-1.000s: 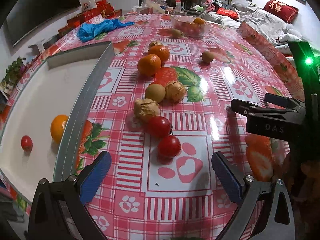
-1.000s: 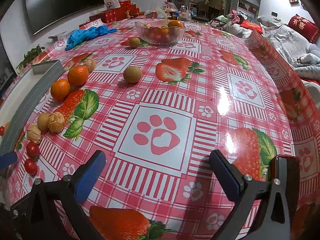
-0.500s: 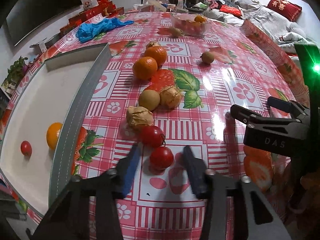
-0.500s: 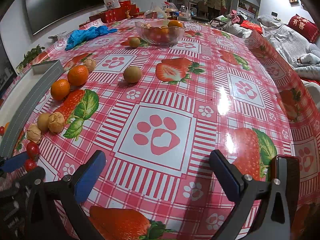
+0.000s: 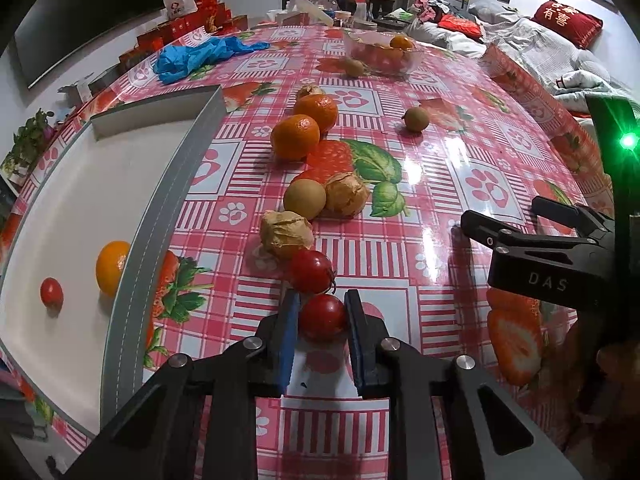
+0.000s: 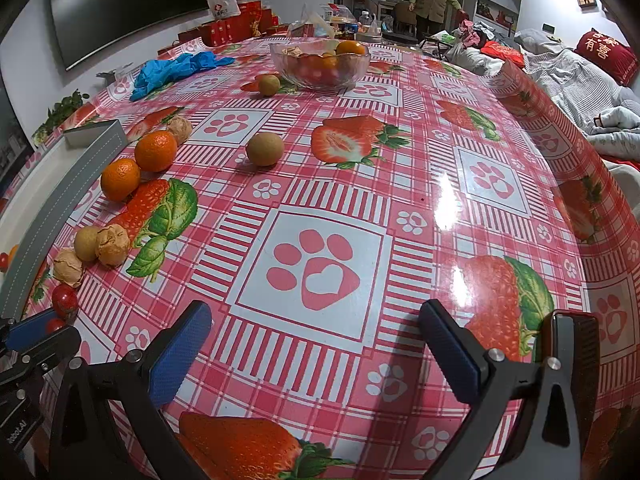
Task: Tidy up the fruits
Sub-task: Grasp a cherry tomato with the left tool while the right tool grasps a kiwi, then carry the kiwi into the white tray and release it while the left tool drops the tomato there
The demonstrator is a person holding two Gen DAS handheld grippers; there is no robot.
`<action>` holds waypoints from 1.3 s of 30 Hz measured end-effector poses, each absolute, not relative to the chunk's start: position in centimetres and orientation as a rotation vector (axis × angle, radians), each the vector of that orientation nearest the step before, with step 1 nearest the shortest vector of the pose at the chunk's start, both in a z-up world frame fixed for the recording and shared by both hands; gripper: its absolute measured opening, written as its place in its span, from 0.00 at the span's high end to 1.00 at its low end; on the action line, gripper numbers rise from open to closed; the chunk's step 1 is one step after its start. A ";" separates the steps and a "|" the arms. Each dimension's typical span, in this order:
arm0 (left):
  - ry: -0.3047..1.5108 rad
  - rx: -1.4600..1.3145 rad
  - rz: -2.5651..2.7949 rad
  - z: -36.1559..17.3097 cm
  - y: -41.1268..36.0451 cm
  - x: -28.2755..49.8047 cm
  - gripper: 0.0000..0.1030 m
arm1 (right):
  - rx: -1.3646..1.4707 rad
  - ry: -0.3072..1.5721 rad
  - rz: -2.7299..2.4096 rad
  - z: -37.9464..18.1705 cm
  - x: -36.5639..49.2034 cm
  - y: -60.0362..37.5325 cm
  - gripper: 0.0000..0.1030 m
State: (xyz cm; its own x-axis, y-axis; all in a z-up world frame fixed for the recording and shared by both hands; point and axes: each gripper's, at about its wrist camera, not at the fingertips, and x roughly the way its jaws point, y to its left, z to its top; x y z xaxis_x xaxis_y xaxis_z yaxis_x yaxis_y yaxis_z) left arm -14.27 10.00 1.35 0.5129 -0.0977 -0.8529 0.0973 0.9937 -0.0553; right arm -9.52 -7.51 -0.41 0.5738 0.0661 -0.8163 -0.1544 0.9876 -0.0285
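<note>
My left gripper [image 5: 322, 312] is shut on a red cherry tomato [image 5: 322, 317] that rests on the tablecloth. A second cherry tomato [image 5: 311, 271] lies just beyond it. Behind are two papery husk fruits [image 5: 286, 233], a brown round fruit [image 5: 305, 198], two oranges [image 5: 296, 137] and another brown fruit [image 5: 416, 119]. The white tray [image 5: 160, 216] at left holds an orange [image 5: 110, 266] and a cherry tomato [image 5: 51, 292]. My right gripper [image 6: 316, 344] is open and empty over the paw-print cloth; the left gripper's blue pad [image 6: 28, 330] shows at its lower left.
A glass bowl [image 6: 320, 65] of fruit stands at the far side, with a brown fruit [image 6: 269, 84] beside it. Blue gloves [image 6: 172, 68] lie at the far left. Red boxes line the back edge. A person [image 6: 434, 0] stands beyond the table.
My left gripper moved forward and closed from wide open onto the nearest cherry tomato. My right gripper stayed still and open.
</note>
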 end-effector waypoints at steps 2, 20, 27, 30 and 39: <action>1.025 0.003 -0.117 1.3 9.9 -14.2 0.77 | -0.100 0.951 0.130 -0.4 -9.5 -7.5 0.00; 1.021 -0.030 -0.121 1.4 10.2 -14.1 0.77 | -0.126 1.003 0.137 -0.3 -2.7 -4.0 0.00; 1.024 -0.043 -0.119 1.3 10.3 -14.0 0.76 | -0.151 0.976 0.131 0.0 0.3 -2.0 0.09; 1.022 -0.041 -0.116 1.2 10.3 -14.1 0.76 | -0.142 0.967 0.172 0.1 0.8 -1.3 0.24; 1.021 -0.042 -0.123 1.2 10.5 -14.1 0.76 | -0.076 0.978 0.283 0.8 -0.7 -1.8 0.70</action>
